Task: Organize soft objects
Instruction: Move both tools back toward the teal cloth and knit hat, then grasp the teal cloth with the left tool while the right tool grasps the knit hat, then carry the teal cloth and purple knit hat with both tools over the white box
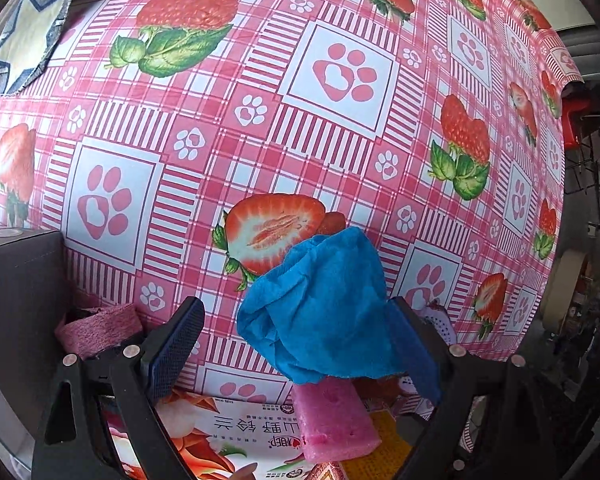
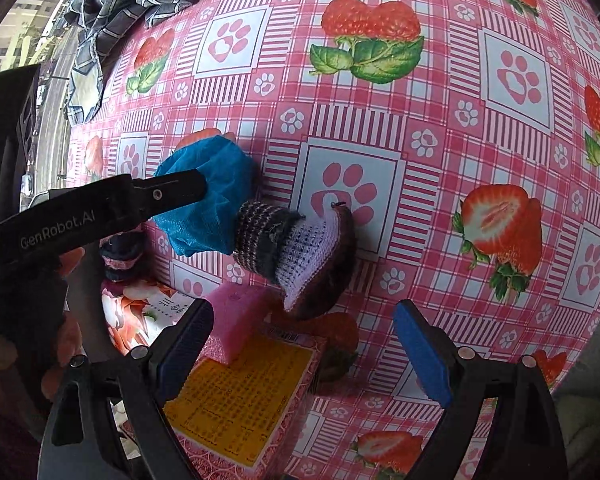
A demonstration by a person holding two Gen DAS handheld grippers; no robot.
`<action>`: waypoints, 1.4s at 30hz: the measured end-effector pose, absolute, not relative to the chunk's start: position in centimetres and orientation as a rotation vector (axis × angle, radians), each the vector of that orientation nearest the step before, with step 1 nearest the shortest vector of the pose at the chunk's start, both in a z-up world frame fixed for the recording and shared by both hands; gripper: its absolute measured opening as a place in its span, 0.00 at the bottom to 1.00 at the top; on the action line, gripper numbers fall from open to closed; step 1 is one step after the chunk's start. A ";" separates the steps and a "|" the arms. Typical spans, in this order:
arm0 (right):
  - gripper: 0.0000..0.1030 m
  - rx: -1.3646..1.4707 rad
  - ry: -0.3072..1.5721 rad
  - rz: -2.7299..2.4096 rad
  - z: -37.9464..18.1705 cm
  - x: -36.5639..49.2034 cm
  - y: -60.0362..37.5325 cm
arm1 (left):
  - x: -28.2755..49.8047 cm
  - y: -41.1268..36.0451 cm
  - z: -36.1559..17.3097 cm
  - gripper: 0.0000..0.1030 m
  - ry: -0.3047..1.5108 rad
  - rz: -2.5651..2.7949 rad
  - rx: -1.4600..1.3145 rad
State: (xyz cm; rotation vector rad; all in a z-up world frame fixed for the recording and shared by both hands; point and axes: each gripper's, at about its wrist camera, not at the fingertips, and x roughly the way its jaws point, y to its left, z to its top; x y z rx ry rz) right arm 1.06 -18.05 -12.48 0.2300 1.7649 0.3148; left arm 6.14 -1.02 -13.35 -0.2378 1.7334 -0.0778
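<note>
1. step in hand, as i judge it: reaching for soft things. left tongs (image 1: 296, 344) stand wide around the blue cloth (image 1: 324, 304) on the desk (image 1: 340, 128), not yet pinching.
2. next: close on the cloth.
3. only the right view shows the knitted sock (image 2: 296, 252); right tongs (image 2: 304, 356) wide, empty.

Your left tool (image 1: 300, 344) hides pt of blue cloth (image 1: 320, 304); pink sponge (image 1: 334, 420) half under it; box (image 1: 220, 440) print cut off at btm edge.
</note>
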 end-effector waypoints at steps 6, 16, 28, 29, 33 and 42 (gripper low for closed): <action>0.90 0.193 1.792 0.360 -15.3 1.7 -16.8 | 6.3 -0.9 -15.1 0.91 1.788 -0.030 -0.223; 0.52 0.157 1.732 0.363 -15.3 1.7 -16.0 | 6.2 -3.6 -15.9 0.34 1.818 -0.139 -0.195; 0.28 0.261 1.630 0.243 -11.3 1.8 -20.3 | 5.5 -2.8 -9.6 0.30 1.588 -0.117 -0.086; 0.27 0.267 1.625 0.235 -11.1 1.7 -20.6 | 5.4 -2.5 -9.1 0.30 1.574 -0.116 -0.077; 0.27 0.287 1.615 0.212 -10.3 1.3 -21.5 | 4.7 -1.7 -8.0 0.30 1.539 -0.121 -0.041; 0.43 0.244 1.663 0.126 -12.5 -0.3 -21.9 | 2.9 -0.1 -6.0 0.30 1.500 -0.131 -0.035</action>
